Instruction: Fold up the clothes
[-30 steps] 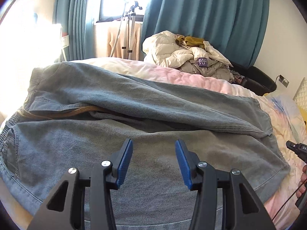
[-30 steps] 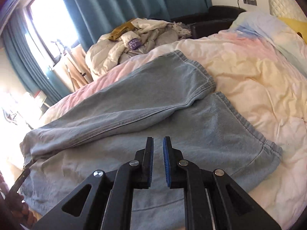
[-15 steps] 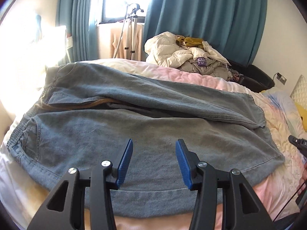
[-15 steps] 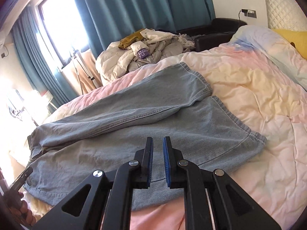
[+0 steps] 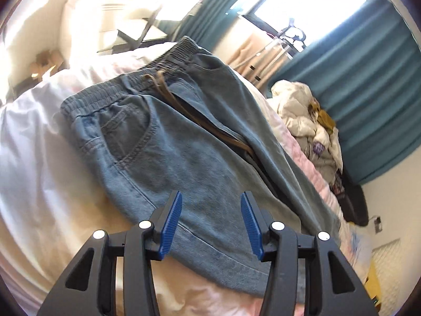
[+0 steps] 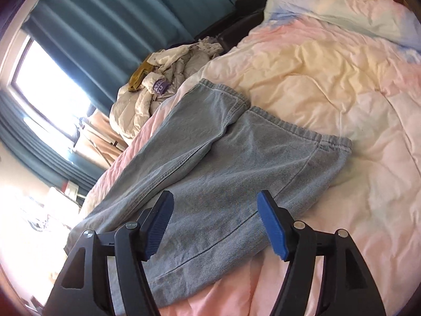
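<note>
Light blue denim trousers [image 5: 184, 142] lie spread flat on the bed, one leg partly over the other. The left wrist view shows the elastic waistband [image 5: 147, 79] with a brown drawstring [image 5: 200, 121]. The right wrist view shows the trousers [image 6: 210, 173] with the two leg hems [image 6: 289, 129]. My left gripper [image 5: 211, 223] is open and empty, above the near edge of the trousers toward the waist end. My right gripper [image 6: 217, 221] is open wide and empty, above the near leg toward the hem end.
The bed carries a pink, yellow and white quilt [image 6: 329, 73]. A heap of pale clothes [image 6: 160, 84] lies at the far side in front of teal curtains [image 6: 118, 21]; it also shows in the left wrist view [image 5: 310, 121]. A dark sofa [image 6: 244, 18] stands behind.
Both grippers tilted and swung apart, the left toward the waistband, the right toward the hems. The right gripper went from shut to wide open. The left stayed open.
</note>
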`<state>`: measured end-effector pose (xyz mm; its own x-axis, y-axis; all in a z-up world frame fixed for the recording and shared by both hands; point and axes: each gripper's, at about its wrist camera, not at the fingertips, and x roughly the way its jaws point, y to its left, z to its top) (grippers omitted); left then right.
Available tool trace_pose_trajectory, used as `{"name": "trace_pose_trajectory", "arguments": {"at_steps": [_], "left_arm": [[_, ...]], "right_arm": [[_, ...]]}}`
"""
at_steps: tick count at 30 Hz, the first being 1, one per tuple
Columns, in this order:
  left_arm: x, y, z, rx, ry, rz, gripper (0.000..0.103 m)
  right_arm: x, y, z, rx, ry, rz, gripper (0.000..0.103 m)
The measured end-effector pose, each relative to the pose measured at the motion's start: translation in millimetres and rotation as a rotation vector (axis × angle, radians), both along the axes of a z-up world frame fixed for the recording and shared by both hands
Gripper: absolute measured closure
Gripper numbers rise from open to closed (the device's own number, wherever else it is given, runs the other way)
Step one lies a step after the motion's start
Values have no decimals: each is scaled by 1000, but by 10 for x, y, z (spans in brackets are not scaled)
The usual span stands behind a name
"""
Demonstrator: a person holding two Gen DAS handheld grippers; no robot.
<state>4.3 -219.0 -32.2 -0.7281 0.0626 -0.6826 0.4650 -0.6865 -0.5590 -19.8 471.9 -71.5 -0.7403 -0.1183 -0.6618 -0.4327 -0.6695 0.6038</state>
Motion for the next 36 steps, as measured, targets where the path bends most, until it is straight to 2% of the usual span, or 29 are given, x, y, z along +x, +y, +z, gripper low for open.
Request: {"name": "trace_pose_trajectory", "arguments": {"at_steps": [1, 3, 5, 11, 16, 18, 21, 24, 27, 30, 34, 36], "left_arm": [[53, -115, -8, 29, 6, 36, 51], [136, -314, -35, 75, 19, 95, 36], [188, -492, -84, 133, 28, 132, 29], [147, -948, -443, 282, -70, 180, 27], [199, -1116, -1028, 584, -129, 267, 27], [172, -1158, -1189, 653, -137, 288, 27], [129, -1192, -1274, 693, -124, 299, 27], [75, -1204, -1258, 699, -89, 290, 27], [-2, -1212, -1263, 749, -15, 256, 27], [-85, -1234, -1230, 730, -11, 230, 27], [-235, -1280, -1216, 677, -32, 184, 29], [-248, -1310, -1266, 685, -42, 207, 37]], "right_arm": [[22, 92, -64, -41, -11, -28, 34], [85, 289, -194, -114, -35, -95, 33], [161, 481, -323, -168, -62, -169, 32], [400, 873, -697, -335, -110, -357, 31], [429, 907, -902, -448, -125, -398, 30], [372, 888, -951, -460, -136, -382, 30], [286, 874, -993, -463, -137, -366, 30], [209, 867, -1017, -458, -127, -350, 30], [148, 827, -1033, -442, -137, -351, 31], [81, 766, -1053, -456, -130, -328, 32], [-32, 760, -1075, -415, -151, -328, 33], [-87, 781, -1111, -399, -174, -337, 42]]}}
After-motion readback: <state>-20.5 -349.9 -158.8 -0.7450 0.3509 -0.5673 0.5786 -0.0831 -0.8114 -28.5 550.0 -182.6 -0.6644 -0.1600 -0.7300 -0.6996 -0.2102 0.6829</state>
